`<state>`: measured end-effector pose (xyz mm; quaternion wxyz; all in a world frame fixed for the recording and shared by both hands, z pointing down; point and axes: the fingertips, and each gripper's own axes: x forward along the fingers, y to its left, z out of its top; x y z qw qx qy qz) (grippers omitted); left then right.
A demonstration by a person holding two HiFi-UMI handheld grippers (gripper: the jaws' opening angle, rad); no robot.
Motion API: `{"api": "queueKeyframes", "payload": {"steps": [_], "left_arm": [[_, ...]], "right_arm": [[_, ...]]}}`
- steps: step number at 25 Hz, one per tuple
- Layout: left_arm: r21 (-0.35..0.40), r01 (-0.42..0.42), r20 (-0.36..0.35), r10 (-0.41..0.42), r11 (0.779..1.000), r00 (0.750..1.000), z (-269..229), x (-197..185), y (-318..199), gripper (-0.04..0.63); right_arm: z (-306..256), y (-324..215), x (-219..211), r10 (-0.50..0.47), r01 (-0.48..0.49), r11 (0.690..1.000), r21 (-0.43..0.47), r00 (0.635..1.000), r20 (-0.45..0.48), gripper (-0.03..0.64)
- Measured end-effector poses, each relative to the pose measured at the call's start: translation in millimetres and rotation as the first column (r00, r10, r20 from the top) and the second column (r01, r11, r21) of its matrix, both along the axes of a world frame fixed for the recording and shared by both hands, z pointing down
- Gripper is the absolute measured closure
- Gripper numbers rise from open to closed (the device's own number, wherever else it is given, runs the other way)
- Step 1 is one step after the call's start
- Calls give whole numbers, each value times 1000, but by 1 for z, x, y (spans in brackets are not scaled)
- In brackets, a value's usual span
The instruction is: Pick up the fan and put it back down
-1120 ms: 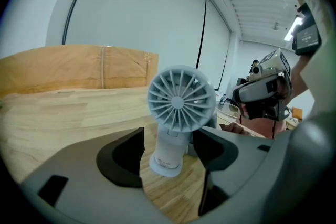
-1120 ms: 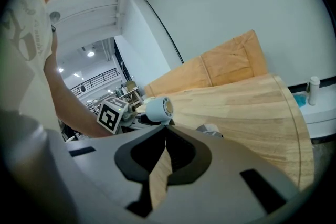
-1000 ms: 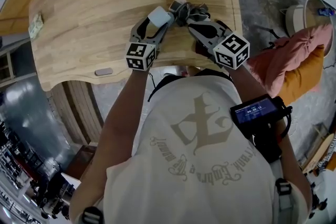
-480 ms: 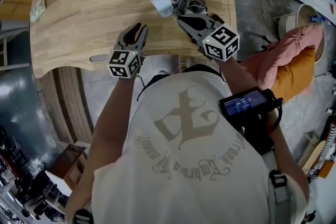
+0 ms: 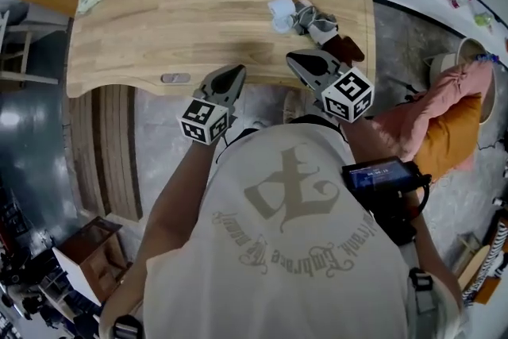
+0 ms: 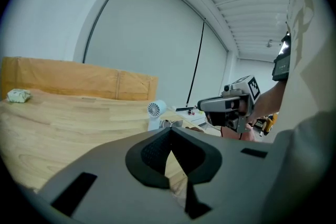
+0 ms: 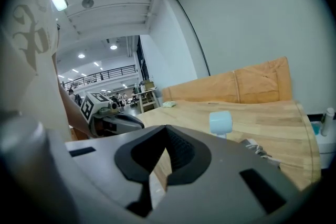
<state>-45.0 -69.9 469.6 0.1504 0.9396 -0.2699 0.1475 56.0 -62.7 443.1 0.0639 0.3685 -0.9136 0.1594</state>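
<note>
- The table point(image 5: 159, 4) carries everything. Its wide wooden top gives the fan a flat, steady place to stand.
- The right gripper point(image 5: 295, 58) hangs at the table's near edge, toward the right end. Its claw is clenched on nothing and points in over the wood.
- The left gripper point(image 5: 235, 72) sits at the same near edge, further left. Its jaws have just been closing and now meet with nothing between them. Both are held apart from the fan, probably so that it is not nudged.
- The fan point(image 5: 282, 12) stands upright on the table's right part, free of either claw. It appears set down, so the task looks finished.
- A cable bundle point(image 5: 311, 18) lies on the table just beside the fan.
</note>
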Motion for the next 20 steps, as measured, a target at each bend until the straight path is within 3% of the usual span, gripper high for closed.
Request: {"api": "queueKeyframes", "payload": {"steps": [9, 20], "left_arm": [[-47, 32, -31, -33, 998, 999, 3, -15, 21, 585], [-42, 0, -33, -1, 999, 999, 6, -2, 17, 584]], "right_arm": [[8, 18, -7, 13, -12, 1000, -23, 1000, 5, 603], [11, 18, -2, 31, -31, 999, -24, 999, 12, 603]]}}
